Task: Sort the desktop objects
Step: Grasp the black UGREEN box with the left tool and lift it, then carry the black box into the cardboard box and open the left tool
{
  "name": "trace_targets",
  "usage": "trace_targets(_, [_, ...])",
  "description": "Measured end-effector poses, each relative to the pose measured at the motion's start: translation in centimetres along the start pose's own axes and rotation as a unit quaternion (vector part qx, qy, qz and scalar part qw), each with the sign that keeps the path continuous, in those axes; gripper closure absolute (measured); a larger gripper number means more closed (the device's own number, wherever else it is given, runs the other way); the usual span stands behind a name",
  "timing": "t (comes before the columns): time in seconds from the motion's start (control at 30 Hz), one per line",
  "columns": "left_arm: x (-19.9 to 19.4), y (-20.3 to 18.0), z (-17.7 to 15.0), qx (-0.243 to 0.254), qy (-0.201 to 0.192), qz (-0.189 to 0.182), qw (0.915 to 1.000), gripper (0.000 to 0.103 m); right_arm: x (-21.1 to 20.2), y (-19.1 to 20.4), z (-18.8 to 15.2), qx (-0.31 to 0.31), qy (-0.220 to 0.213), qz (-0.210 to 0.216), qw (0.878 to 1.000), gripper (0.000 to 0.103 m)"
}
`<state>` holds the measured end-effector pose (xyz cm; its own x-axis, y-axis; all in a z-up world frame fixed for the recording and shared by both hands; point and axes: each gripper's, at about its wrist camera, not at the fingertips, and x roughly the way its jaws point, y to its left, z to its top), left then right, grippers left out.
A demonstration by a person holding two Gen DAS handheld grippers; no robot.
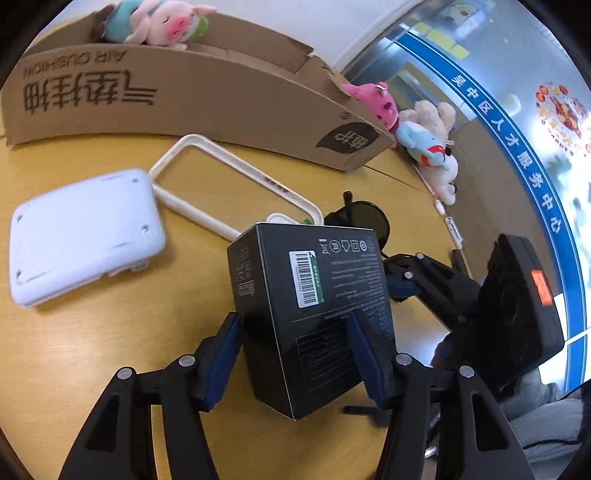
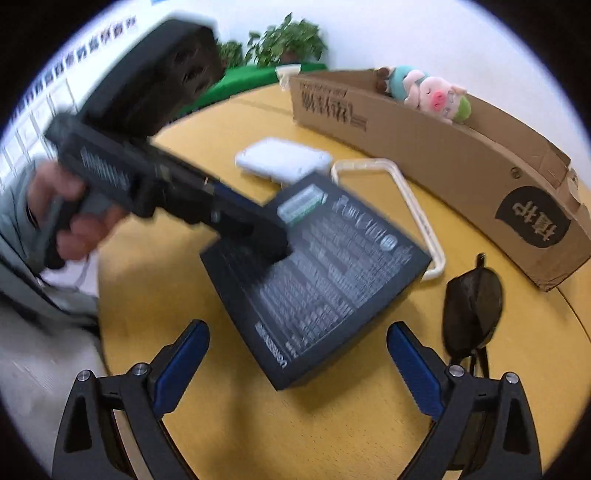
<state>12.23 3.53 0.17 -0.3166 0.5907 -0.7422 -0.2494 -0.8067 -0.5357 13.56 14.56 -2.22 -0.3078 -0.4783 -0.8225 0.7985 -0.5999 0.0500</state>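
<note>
A black product box [image 1: 314, 306] with a barcode label stands between the blue pads of my left gripper [image 1: 295, 354], which is shut on its sides. In the right wrist view the same box [image 2: 325, 280] lies tilted over the yellow table [image 2: 332, 424], with the left gripper [image 2: 255, 229] clamped on its far end. My right gripper [image 2: 295, 362] is open and empty, just short of the box's near corner. It also shows in the left wrist view [image 1: 406, 277] beyond the box.
A long cardboard box [image 1: 184, 96] holding a plush pig [image 1: 162, 22] stands at the back. A white router [image 1: 85, 236], a white frame [image 1: 236, 177] and black sunglasses [image 2: 472, 306] lie on the table. More plush toys [image 1: 424, 140] lie past the cardboard box.
</note>
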Motion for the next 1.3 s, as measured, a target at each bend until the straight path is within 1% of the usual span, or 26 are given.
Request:
trace_targets(0.07, [-0.2,-0.4,0.2,0.006,-0.002,0.008,0.9999,0.048,0.3,0.6,-0.2,-0.021,-0.004,-0.046,0.999,0.007])
trace_targets(0.1, [-0.5,-0.4,0.2,0.008,-0.006,0.011,0.9999,0.052,0.1,0.5,-0.1,-0.017,-0.013,-0.054,0.998,0.011])
trace_targets(0.13, [-1.1,-0.5,0.2,0.008,-0.014,0.011,0.9998,0.054,-0.6,0.0,0.1,-0.002,-0.032,-0.056,0.998,0.017])
trace_targets(0.17, [-1.6,-0.8,0.3,0.008,-0.021,0.011,0.9997,0.056,-0.7,-0.4,0.4,0.002,-0.041,-0.053,0.998,0.017])
trace_targets(0.27, [-3.6,-2.0,1.5,0.023,-0.053,0.021,0.9981,0.056,-2.3,-0.4,1.4,-0.006,-0.073,-0.067,0.995,0.018])
trace_targets(0.4, [-6.8,-3.2,4.4,0.052,-0.105,0.030,0.9927,0.056,-4.9,-1.3,4.2,-0.018,-0.118,-0.093,0.989,0.018])
trace_targets(0.5, [-8.7,-4.3,8.1,0.086,-0.134,0.042,0.9863,0.056,-6.5,-2.7,7.3,-0.037,-0.142,-0.122,0.982,0.018])
trace_targets(0.57, [-10.0,-5.2,10.9,0.118,-0.159,0.058,0.9786,0.056,-7.4,-3.9,9.6,-0.050,-0.158,-0.140,0.976,0.018])
trace_targets(0.67, [-11.7,-5.7,15.7,0.148,-0.187,0.063,0.9690,0.056,-8.9,-6.3,13.4,-0.063,-0.181,-0.166,0.967,0.018])
trace_targets(0.73, [-12.3,-6.0,18.5,0.162,-0.197,0.068,0.9646,0.056,-10.0,-8.3,15.8,-0.059,-0.195,-0.170,0.964,0.018])
trace_targets(0.8, [-12.1,-6.3,21.8,0.181,-0.195,0.084,0.9604,0.056,-11.2,-10.4,18.0,-0.050,-0.216,-0.171,0.960,0.018])
trace_targets(0.83, [-11.8,-6.3,23.1,0.186,-0.187,0.087,0.9606,0.056,-11.8,-11.3,19.0,-0.049,-0.227,-0.172,0.957,0.018])
trace_targets(0.87, [-11.5,-6.1,24.4,0.184,-0.183,0.086,0.9620,0.058,-12.3,-12.2,20.1,-0.047,-0.236,-0.176,0.954,0.018])
trace_targets(0.9, [-11.3,-5.4,25.7,0.175,-0.188,0.080,0.9631,0.059,-12.5,-13.3,21.6,-0.053,-0.238,-0.185,0.952,0.017])
trace_targets(0.97, [-10.4,-3.7,28.6,0.158,-0.177,0.059,0.9696,0.059,-11.9,-14.7,23.1,-0.071,-0.230,-0.206,0.949,0.018])
trace_targets(1.03, [-8.9,-2.1,30.3,0.146,-0.167,0.054,0.9737,0.060,-10.4,-17.3,24.3,-0.051,-0.207,-0.197,0.957,0.018])
trace_targets(1.1, [-7.1,-0.9,31.3,0.131,-0.153,0.053,0.9781,0.060,-8.1,-20.1,24.5,-0.021,-0.187,-0.175,0.967,0.019])
trace_targets(1.2, [-4.7,0.4,32.1,0.127,-0.138,0.067,0.9801,0.061,-5.7,-22.3,24.2,0.007,-0.175,-0.162,0.971,0.019])
trace_targets(1.3, [-2.9,2.1,33.5,0.107,-0.126,0.064,0.9841,0.060,-3.9,-24.5,24.4,0.036,-0.162,-0.147,0.975,0.019])
